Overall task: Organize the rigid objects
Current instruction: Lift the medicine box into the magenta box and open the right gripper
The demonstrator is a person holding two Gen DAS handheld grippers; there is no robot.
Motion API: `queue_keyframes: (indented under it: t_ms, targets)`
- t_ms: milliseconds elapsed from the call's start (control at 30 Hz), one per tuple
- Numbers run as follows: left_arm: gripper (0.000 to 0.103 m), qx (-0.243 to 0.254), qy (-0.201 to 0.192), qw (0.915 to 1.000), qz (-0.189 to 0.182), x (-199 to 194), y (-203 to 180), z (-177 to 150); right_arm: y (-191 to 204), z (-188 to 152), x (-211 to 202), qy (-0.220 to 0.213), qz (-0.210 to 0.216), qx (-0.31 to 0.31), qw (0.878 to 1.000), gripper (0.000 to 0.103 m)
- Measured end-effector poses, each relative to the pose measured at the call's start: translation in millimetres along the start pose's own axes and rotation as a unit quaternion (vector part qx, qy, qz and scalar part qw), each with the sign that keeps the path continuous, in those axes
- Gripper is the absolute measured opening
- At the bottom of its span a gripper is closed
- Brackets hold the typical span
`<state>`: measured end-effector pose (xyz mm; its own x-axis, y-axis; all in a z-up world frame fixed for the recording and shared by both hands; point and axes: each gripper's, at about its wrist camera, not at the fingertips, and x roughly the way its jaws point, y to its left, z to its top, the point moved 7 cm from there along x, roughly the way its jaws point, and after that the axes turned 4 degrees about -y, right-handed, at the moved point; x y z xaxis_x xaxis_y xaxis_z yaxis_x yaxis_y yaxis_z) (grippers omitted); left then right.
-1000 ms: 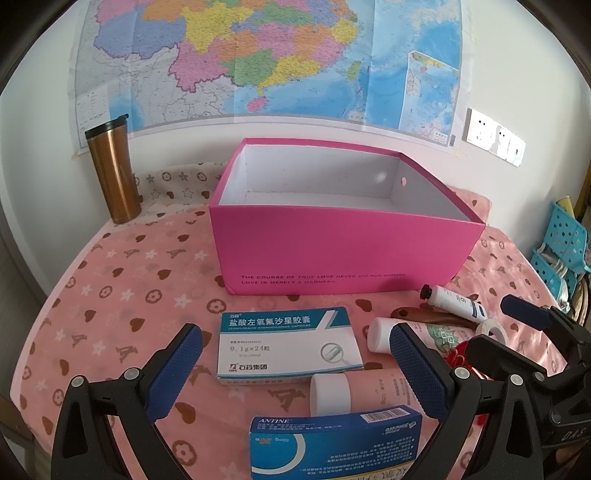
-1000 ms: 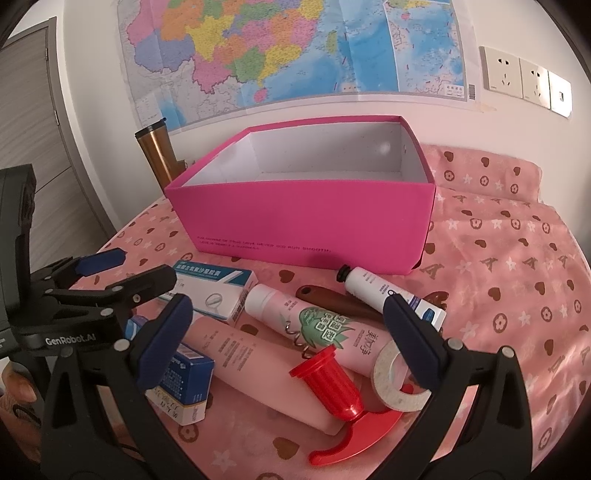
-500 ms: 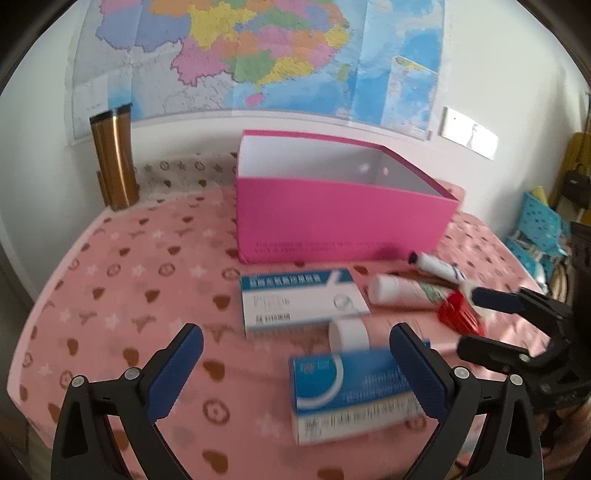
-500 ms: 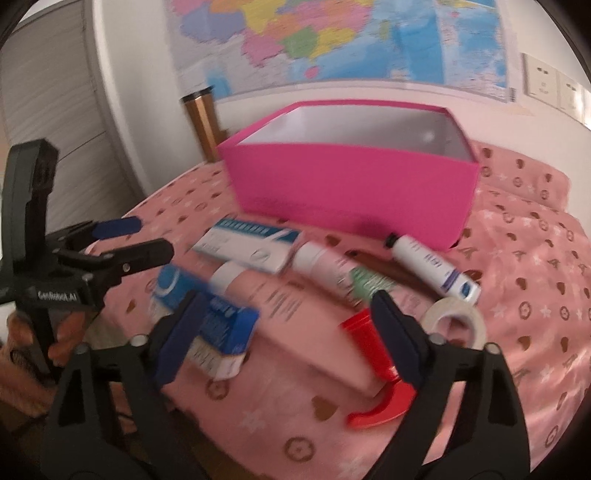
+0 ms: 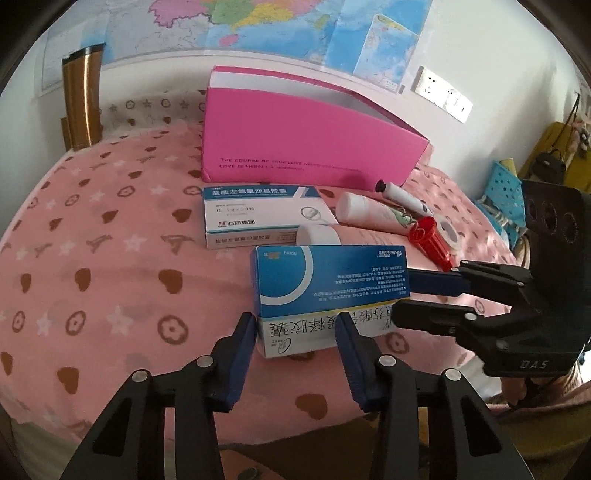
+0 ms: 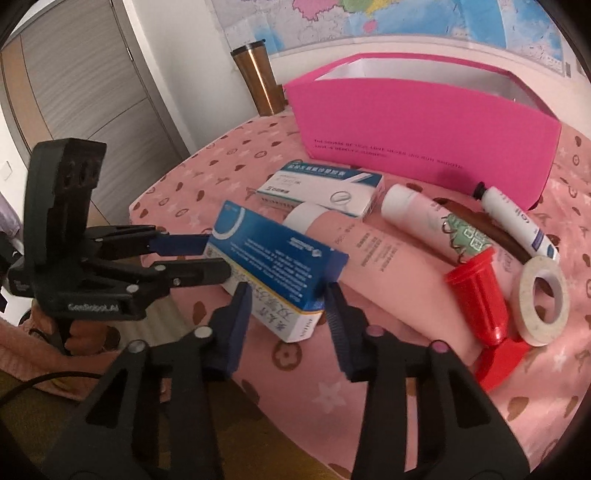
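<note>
A map (image 5: pixel 295 22) covers the far wall above a table (image 5: pixel 92 258) under pink patterned cloth. A pink box (image 5: pixel 295 140) stands open-topped at the far middle of the table, with a bronze tumbler (image 5: pixel 83 99) upright well to its left by the wall. Just in front of the pink box lies a flat white carton (image 5: pixel 258 218). A long pink tube (image 6: pixel 388 266) lies near and right of the carton, its cap end just beside it. The blue box (image 5: pixel 332 277) sits nearest of all, tilted, between the two claws, with its far edge across the pink tube's cap end. The right gripper (image 6: pixel 290 295) has its jaws drawn in to the box's width and pinches the right end, one pad on the near white face and one on the far side. The left gripper (image 5: pixel 295 325) is about half open at the box's left end: one finger meets the left corner and the other lies across the white face, and whether it grips cannot be told. Right of the carton lie a white tube (image 6: pixel 424 218) with a green label and, farther right, a small tube (image 6: pixel 513 218) with a black cap. A red plastic piece (image 6: pixel 480 295) rests over the pink tube, and a tape roll (image 6: pixel 543 299) lies touching its right side.
</note>
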<state>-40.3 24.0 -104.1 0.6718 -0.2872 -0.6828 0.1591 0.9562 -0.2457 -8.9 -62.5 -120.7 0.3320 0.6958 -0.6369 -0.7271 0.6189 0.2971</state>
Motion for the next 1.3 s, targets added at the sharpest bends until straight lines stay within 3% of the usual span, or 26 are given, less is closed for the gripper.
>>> queue_keyframes:
  t_ms: [200, 467, 700, 1033, 1300]
  targets:
    - [0.044, 0.002, 0.004, 0.9999, -0.011, 1, -2, 5, -5, 0, 6, 0.000, -0.015, -0.004, 1.000, 0.043]
    - [0.044, 0.004, -0.021, 0.9996, -0.021, -8, -5, 31, -3, 20, -5, -0.023, -0.018, -0.018, 0.999, 0.043]
    - [0.047, 0.021, -0.059, 0.9976, -0.030, -13, -10, 80, -13, 62, -15, -0.055, -0.031, -0.023, 0.998, 0.043]
    - [0.047, 0.033, -0.094, 0.9949, -0.015, -3, -1, 164, -35, 141, -21, -0.102, -0.041, -0.031, 0.993, 0.043]
    - [0.049, -0.002, -0.070, 0.9975, -0.012, 29, 20, 198, -63, 184, 4, -0.095, -0.036, -0.010, 0.995, 0.043]
